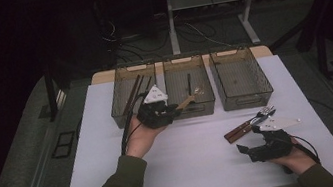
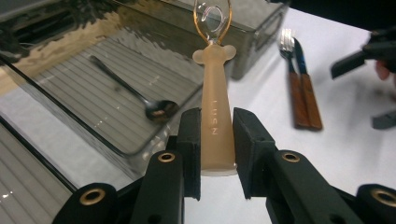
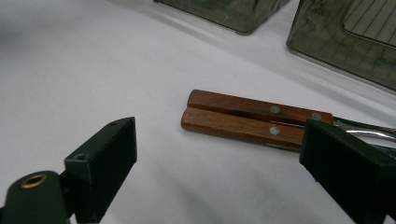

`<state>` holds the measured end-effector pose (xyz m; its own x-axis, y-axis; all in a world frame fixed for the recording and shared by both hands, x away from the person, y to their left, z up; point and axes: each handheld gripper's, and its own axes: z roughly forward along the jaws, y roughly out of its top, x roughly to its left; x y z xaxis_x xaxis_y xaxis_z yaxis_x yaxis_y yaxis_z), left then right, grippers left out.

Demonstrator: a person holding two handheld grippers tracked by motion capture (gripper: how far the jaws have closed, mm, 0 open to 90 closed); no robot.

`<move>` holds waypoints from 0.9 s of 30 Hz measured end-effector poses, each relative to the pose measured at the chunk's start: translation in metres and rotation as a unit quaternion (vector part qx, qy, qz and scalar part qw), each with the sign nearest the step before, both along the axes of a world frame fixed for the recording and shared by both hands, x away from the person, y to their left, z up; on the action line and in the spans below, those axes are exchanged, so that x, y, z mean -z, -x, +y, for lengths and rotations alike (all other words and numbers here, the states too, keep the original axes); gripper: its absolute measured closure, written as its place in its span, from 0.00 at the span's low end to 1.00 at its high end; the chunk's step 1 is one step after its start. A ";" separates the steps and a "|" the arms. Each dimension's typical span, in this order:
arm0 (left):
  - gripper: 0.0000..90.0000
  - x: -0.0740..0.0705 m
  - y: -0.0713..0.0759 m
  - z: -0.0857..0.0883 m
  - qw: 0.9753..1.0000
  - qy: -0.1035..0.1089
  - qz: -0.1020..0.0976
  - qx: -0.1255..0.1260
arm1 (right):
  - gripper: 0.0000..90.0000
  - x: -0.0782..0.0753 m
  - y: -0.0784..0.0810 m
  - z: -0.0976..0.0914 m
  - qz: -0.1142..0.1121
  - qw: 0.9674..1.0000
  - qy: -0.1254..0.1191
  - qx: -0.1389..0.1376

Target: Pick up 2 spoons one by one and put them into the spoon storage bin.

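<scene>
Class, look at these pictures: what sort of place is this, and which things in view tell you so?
Probably a lab or workshop bench, not a kitchen: a white table top, three clear smoky plastic bins in a row, loose cables on the floor.

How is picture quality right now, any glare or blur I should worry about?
High view: dim overall, only the white table is bright. Left gripper view: sharp on the spoon handle, with glare on the middle bin wall. Right gripper view: wooden handles sharp, near claw tips soft.

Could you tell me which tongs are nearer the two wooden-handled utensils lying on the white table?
Right. The right tongs sit open beside the wooden-handled utensils; the left tongs are by the bins.
</scene>
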<state>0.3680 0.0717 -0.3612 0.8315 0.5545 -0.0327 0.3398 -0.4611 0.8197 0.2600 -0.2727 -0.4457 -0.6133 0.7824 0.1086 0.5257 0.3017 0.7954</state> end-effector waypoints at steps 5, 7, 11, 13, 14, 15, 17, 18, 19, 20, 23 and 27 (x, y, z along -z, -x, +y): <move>0.81 -0.001 -0.014 -0.005 1.000 -0.007 -0.001 -0.014 | 0.12 -0.001 0.001 0.000 -0.001 1.000 -0.002 -0.001; 0.81 -0.001 -0.019 -0.007 1.000 -0.001 0.004 -0.021 | 0.12 -0.001 0.000 -0.001 0.001 1.000 -0.001 -0.002; 0.81 0.001 -0.030 -0.011 0.999 -0.014 0.012 -0.029 | 0.12 0.000 0.000 0.000 -0.001 1.000 -0.001 -0.002; 0.81 0.003 -0.035 -0.012 0.999 -0.019 0.017 -0.035 | 0.12 0.000 0.000 0.000 -0.002 1.000 -0.001 -0.001; 0.81 0.004 -0.038 -0.013 0.999 -0.017 0.019 -0.039 | 0.12 0.000 0.000 0.000 -0.002 1.000 0.000 -0.002; 0.81 0.005 -0.040 -0.014 0.999 -0.018 0.021 -0.044 | 0.12 0.000 0.000 0.000 -0.002 1.000 0.000 -0.002; 0.81 0.008 -0.045 -0.014 0.998 -0.017 0.026 -0.053 | 0.12 0.000 0.000 0.000 -0.002 1.000 -0.001 -0.002; 0.81 0.008 -0.048 -0.014 0.998 -0.020 0.028 -0.055 | 0.12 0.000 0.000 0.000 -0.002 1.000 -0.001 -0.002; 0.81 0.009 -0.050 -0.015 0.998 -0.022 0.030 -0.057 | 0.12 0.000 0.000 -0.001 -0.002 1.000 -0.001 -0.002; 0.81 0.009 -0.052 -0.015 0.998 -0.022 0.033 -0.058 | 0.12 0.000 0.000 -0.001 -0.002 1.000 -0.001 -0.002; 0.81 0.009 -0.058 -0.017 0.997 -0.037 0.033 -0.056 | 0.12 0.000 0.000 -0.001 -0.002 1.000 -0.002 -0.001; 0.81 0.013 -0.065 -0.022 0.996 -0.046 0.041 -0.069 | 0.12 -0.001 0.000 -0.001 -0.001 1.000 -0.003 -0.004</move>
<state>0.4326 0.0500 -0.3742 0.7436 0.6673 -0.0412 0.4694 -0.4772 0.7429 0.2599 -0.2739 -0.4447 -0.6192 0.7773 0.1110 0.5213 0.3013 0.7984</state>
